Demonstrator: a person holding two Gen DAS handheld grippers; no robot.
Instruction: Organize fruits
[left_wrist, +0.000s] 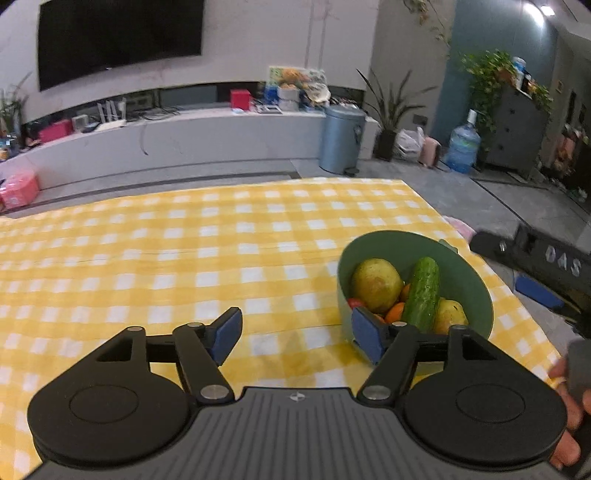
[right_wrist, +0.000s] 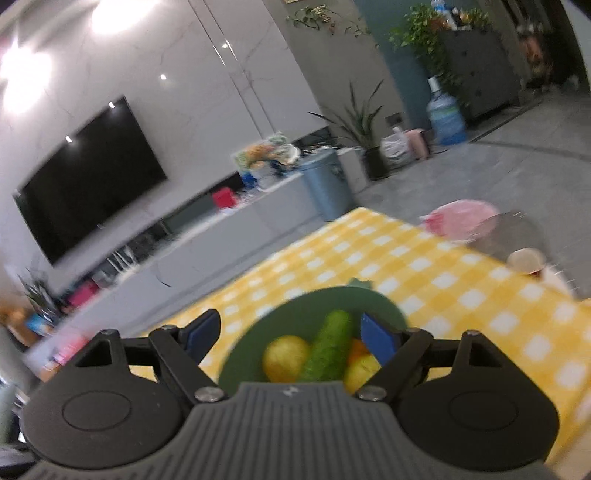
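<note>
Left gripper (left_wrist: 297, 334): I see its jaws spread wide with nothing between them, low over the yellow-and-white checked cloth on the tabletop (left_wrist: 184, 251). Its right blue pad (left_wrist: 365, 334) overlaps the near wall of the bowl in my view; I cannot tell if they touch.

Right gripper (right_wrist: 291, 338): my view here is motion-blurred, but I see the jaws wide apart and holding nothing, hanging above the bowl, whose opening shows between the blue pads (right_wrist: 378, 338).

Bowl: a round green plastic bowl (left_wrist: 476, 284), with a small tab on its far rim, stands near the right edge of the tabletop.

Contents: in the bowl I see a long green cucumber (left_wrist: 423, 293) leaning upright in the middle, a yellow-green pear (left_wrist: 376, 284) to its left, a second yellowish pear (left_wrist: 450, 315) to its right, an orange fruit (left_wrist: 395, 312) low between them, and a bit of red fruit (left_wrist: 355, 302) at the left wall.

Hand: at the right border of my left view I see the person's right hand (left_wrist: 570, 402) gripping the dark handle of the other gripper.

Beyond the far edge: grey floor, a grey-blue lidded bin (left_wrist: 341, 138) and a dark wall-mounted screen (left_wrist: 118, 37).
</note>
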